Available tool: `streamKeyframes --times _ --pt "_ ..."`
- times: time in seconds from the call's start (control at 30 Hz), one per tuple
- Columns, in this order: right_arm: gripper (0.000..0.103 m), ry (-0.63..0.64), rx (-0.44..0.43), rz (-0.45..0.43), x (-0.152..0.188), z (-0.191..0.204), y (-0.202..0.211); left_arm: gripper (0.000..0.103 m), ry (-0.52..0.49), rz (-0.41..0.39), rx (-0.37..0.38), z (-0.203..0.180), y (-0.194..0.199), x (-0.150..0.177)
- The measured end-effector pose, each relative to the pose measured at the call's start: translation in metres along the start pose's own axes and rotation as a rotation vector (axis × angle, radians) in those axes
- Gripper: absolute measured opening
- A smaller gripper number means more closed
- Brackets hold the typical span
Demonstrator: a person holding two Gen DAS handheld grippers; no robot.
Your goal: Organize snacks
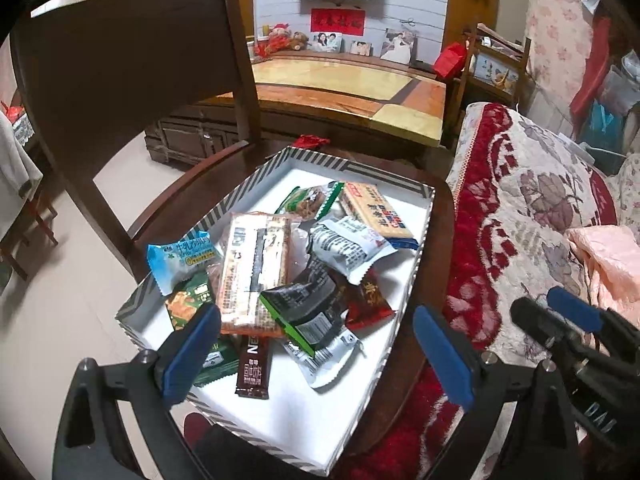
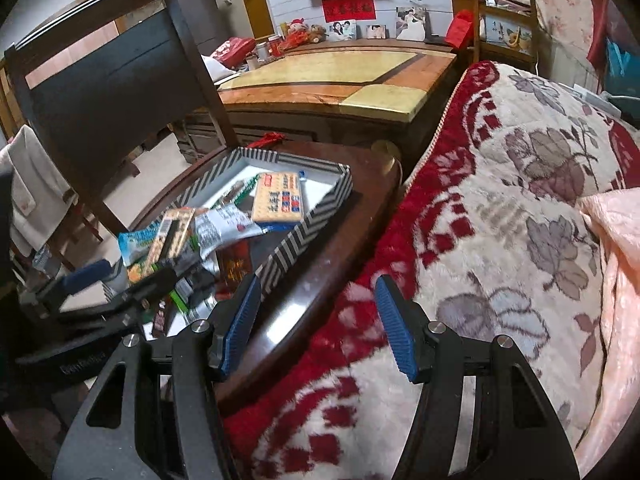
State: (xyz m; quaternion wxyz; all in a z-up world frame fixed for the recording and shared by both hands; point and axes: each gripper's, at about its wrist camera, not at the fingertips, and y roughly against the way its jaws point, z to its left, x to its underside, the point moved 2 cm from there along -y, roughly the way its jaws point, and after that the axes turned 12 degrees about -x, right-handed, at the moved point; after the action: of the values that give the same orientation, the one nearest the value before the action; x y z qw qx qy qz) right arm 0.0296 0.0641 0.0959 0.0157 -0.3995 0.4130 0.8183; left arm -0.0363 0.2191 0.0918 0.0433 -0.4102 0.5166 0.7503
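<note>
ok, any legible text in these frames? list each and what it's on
"NE", cut off: dark brown sachet in the striped box.
"DAI", partial: right gripper's body, seen from the left wrist.
Chinese print on the snack packets, the red wall banner and the left gripper's body label: too blurred to read.

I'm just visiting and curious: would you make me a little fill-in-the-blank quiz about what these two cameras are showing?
1. The snack packets lie in a box whose outer walls are patterned with black and white ____.
2. The box sits on the seat of a dark wooden ____.
3. The left gripper hovers over the box with its jaws ____.
4. The right gripper holds ____ between its blue pads.

Missing words: stripes; chair; open; nothing
</note>
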Motion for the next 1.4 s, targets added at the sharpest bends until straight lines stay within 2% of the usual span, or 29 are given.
streamKeyframes --times 0.5,1.4 --pt "0.059 0.029 -0.008 0.019 0.013 0.009 0.001 0.098 0.004 0.013 0.011 0.002 0.006 0.003" --pt "0.059 0.048 -0.014 0.041 0.014 0.016 -0.007 0.098 0.013 0.023 0.013 0.005 0.001 0.004"
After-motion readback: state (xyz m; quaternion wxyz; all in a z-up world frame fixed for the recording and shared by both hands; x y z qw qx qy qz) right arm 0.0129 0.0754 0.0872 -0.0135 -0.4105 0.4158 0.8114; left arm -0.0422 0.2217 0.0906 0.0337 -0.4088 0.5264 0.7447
